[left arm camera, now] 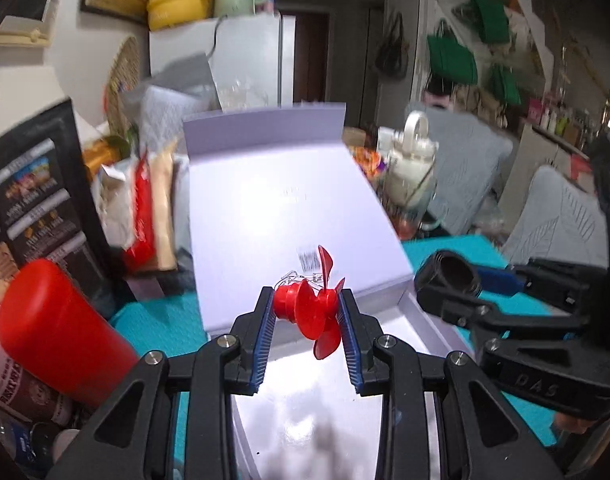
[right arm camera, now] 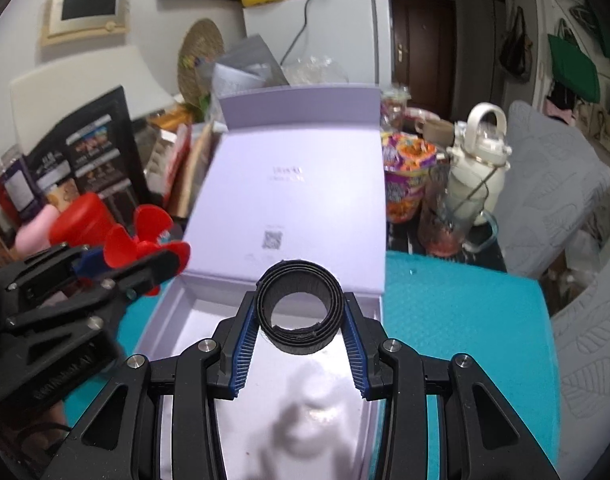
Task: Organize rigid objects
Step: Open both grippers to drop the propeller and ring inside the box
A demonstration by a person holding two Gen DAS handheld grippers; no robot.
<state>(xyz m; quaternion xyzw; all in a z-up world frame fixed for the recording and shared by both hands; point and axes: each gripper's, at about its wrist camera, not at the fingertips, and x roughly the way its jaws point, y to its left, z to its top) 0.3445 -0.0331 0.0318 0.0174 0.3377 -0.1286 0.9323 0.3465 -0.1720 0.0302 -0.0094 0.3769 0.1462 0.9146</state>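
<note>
Both hands are loaded and neither load has gone in yet, so the task looks to be at its delivery stage. In the left wrist view the left gripper [left arm camera: 307, 312] is clamped on a red toy propeller [left arm camera: 311, 306] at lower centre, its blue pads pressing the hub from both sides, with a bit of thin wire showing behind it. In the right wrist view the right gripper [right arm camera: 301, 320] is clamped on a black coiled roll [right arm camera: 299, 306], a wound strip standing on edge with its hole facing the camera. Both items hang above the open lavender box [right arm camera: 165, 300], whose lid [right arm camera: 297, 184] stands tilted back toward the upper centre of the frame. The glossy white floor of the box fills the bottom centre of both views and, as far as it shows, holds nothing; the near part is hidden by the fingers. What remains, by my reading, is to lower each piece, release it inside, and perhaps close the lid. The box sits on a teal mat [right arm camera: 465, 320], with cluttered packets and a red bottle [left arm camera: 57, 328] at left.
</note>
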